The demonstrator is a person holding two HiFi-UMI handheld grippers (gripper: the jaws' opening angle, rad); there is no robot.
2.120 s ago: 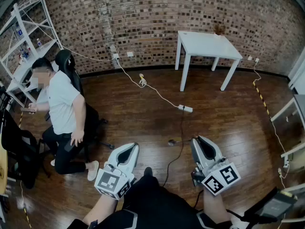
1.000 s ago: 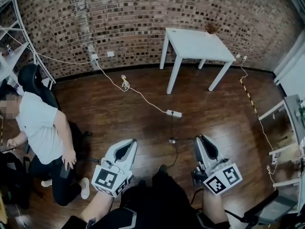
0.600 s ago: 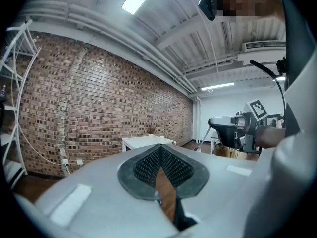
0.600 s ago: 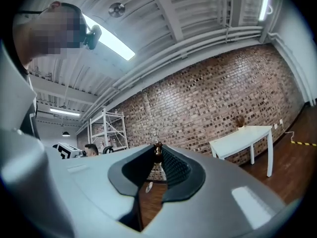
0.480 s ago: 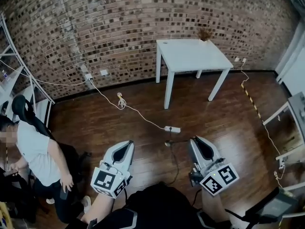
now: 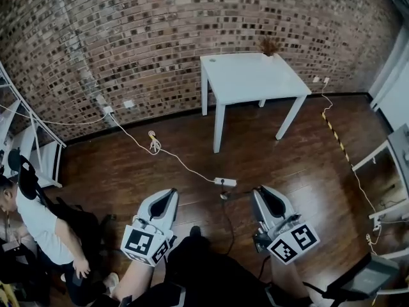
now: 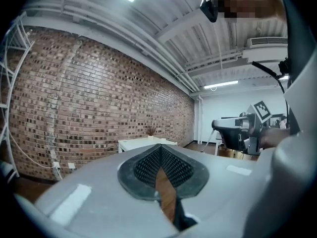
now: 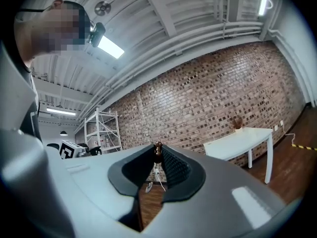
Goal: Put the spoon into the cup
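I see no cup in any view. My left gripper is held low at the left, level over the wooden floor, its jaws shut with nothing between them. My right gripper is held level at the right. In the right gripper view its tips pinch a small dark brown piece, which looks like the end of a spoon; the rest of it is hidden. Each gripper shows in the other's view: the right one and the left one's marker cube.
A white table with a small dried plant stands ahead against the brick wall. A power strip and its cable lie on the floor before me. A seated person is at lower left, with a white shelf behind them.
The whole view has shifted: the white table now sits nearer the middle, and the seated person has slid to the lower left edge. Both grippers keep the same pose before me.
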